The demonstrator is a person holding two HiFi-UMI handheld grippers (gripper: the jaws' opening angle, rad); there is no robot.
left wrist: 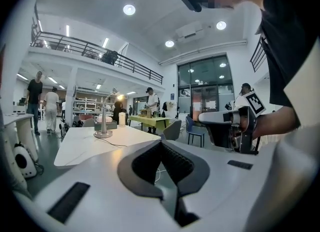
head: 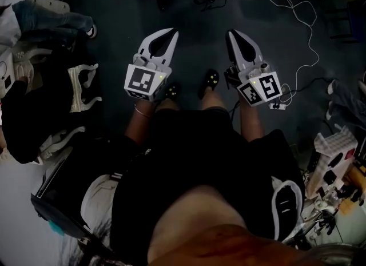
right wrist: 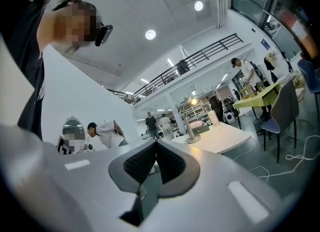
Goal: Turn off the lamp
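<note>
Ahead, lamp [left wrist: 103,122] stem upright, lit head off rightward.

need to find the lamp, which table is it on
The near white table: the lamp stands on it. The yellow-green table is farther back.

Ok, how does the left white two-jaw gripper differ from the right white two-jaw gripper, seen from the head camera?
The left white two-jaw gripper leans its tip toward the picture's right; the right white two-jaw gripper leans its tip toward the left, so they converge. The left gripper's marker cube shows one square-marker face; the right gripper's marker cube shows two. Shared: both have jaws shut together on nothing, above the dark floor.
</note>
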